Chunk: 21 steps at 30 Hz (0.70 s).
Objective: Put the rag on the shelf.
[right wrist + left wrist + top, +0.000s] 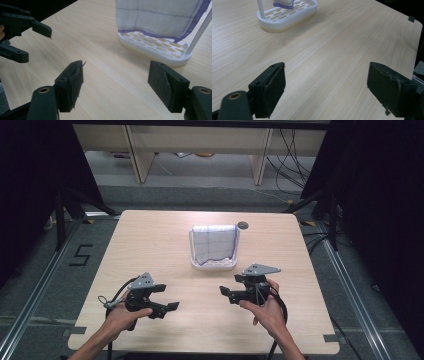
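A light wooden table (pixel 150 245) filled the middle of the high view. A small dark round disc (pixel 243 225) sat on it toward one o'clock. Off the table at nine o'clock, a black "5" (pixel 81 255) marked the grey floor. At twelve o'clock stood pale wooden furniture legs (pixel 140 155), with black cables (pixel 292 160) trailing at one o'clock.
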### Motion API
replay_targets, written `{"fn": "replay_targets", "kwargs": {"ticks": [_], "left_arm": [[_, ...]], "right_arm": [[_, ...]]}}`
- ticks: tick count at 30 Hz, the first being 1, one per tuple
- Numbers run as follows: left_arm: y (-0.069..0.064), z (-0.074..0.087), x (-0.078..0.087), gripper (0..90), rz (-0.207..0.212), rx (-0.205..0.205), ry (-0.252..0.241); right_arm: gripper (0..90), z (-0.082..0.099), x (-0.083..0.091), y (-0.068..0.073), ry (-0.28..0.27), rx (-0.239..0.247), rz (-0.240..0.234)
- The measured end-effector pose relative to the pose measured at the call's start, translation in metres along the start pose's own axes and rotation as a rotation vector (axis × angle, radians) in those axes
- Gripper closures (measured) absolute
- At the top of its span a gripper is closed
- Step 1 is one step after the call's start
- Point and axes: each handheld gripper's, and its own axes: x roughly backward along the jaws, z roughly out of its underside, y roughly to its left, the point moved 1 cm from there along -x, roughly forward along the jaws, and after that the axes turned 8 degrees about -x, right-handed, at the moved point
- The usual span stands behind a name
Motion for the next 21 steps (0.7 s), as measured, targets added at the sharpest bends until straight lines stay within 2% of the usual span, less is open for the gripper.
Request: {"fn": "replay_targets", "kwargs": {"ticks": [3, 4, 5, 6, 7, 8, 9, 11, 12, 13, 14, 15, 16, 18, 20, 21], "left_arm": [[-0.001, 0.005, 0.004, 15.0, 0.002, 0.002, 0.001], [-0.002, 0.007, 0.004, 14.9, -0.003, 0.004, -0.013], [-0.003, 0.008, 0.005, 14.9, -0.001, 0.002, -0.009], [-0.004, 0.01, 0.005, 14.9, -0.006, 0.001, -0.005], [-0.004, 0.011, 0.005, 14.9, -0.004, -0.007, 0.0], [-0.006, 0.013, 0.005, 14.9, -0.002, -0.006, -0.001], [-0.006, 0.014, 0.005, 14.9, -0.003, -0.003, -0.005], [-0.008, 0.017, 0.005, 14.9, -0.006, -0.008, 0.006], [-0.01, 0.018, 0.004, 14.9, -0.003, -0.006, 0.007], [-0.011, 0.02, 0.004, 14.9, 0.001, -0.014, 0.016], [-0.011, 0.022, 0.004, 15.0, 0.001, -0.015, 0.018], [-0.013, 0.024, 0.005, 14.9, 0.008, -0.017, 0.022], [-0.013, 0.026, 0.005, 14.9, 0.012, -0.022, 0.028], [-0.015, 0.031, 0.006, 14.9, 0.009, -0.02, 0.046], [-0.017, 0.035, 0.005, 14.9, 0.01, -0.025, 0.054], [-0.017, 0.037, 0.005, 14.9, 0.013, -0.037, 0.053]], "right_arm": [[29.1, 0.004, -0.001, 0.0, -0.003, 0.011, -0.001], [28.8, 0.006, -0.002, 0.002, 0.0, -0.004, -0.018], [27.8, 0.009, -0.001, 0.003, 0.007, 0.002, -0.004], [27.1, 0.01, -0.002, 0.002, 0.001, 0.011, -0.005], [26.6, 0.012, -0.001, 0.004, 0.012, 0.001, -0.014], [26.4, 0.014, -0.003, 0.002, 0.002, 0.023, -0.026], [26.2, 0.016, -0.001, 0.003, -0.003, 0.015, -0.009], [25.6, 0.021, -0.001, 0.005, 0.004, 0.001, -0.032], [25.2, 0.023, 0.0, 0.004, 0.008, 0.014, -0.024], [24.6, 0.026, 0.001, 0.006, 0.008, -0.004, -0.036], [24.3, 0.029, 0.001, 0.005, 0.002, 0.011, -0.037], [24.0, 0.032, 0.003, 0.008, 0.01, -0.018, -0.034], [23.1, 0.037, 0.004, 0.006, 0.003, 0.008, -0.036], [22.7, 0.04, 0.005, 0.006, 0.001, 0.007, -0.028], [21.0, 0.047, 0.008, 0.008, 0.018, -0.03, -0.021], [20.7, 0.048, 0.007, 0.005, 0.005, -0.008, -0.031]]}}
